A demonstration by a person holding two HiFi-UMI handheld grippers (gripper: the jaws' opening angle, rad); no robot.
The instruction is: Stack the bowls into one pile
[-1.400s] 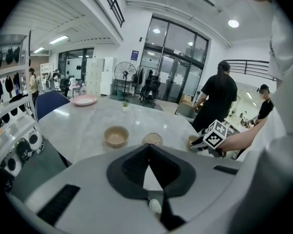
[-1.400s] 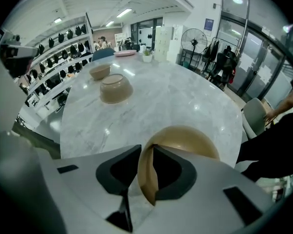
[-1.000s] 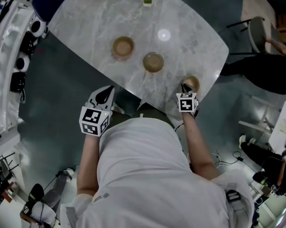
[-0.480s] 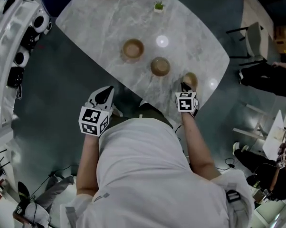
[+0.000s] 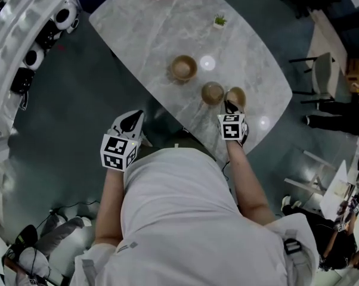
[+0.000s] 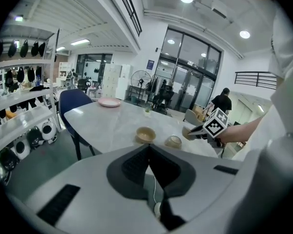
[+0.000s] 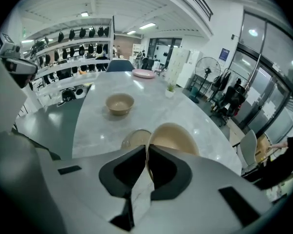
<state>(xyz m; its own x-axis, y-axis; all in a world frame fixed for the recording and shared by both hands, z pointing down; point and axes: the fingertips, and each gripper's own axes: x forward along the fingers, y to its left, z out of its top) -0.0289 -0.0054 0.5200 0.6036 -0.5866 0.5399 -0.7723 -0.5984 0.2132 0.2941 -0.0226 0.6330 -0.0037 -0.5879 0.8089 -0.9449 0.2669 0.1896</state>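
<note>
Evidently the step in hand is the carry. The right gripper has the held bowl by its rim and, as far as I can judge, has it lifted off the bench and tipped up on edge. The fingers are clamped on the thin wall of that bowl. In the right gripper view the rim runs straight down the narrow slot between them, with the right-hand finger inside the hollow and the left-hand one against the outer side. Most of the bowl juts out above and to the right of the fingertips.

The middle bowl sits upright on the bench just beside the held one, on its left in both the head view and the right gripper view. The far bowl stands apart, further toward the upper left.

The next move probably calls for shifting the held bowl leftward over the middle bowl. It would then be rolled level (it is too tilted to nest as it is), lowered until it seats, and only then released.

The left gripper hangs off the bench edge at lower left, its fingers together with nothing between them.
</note>
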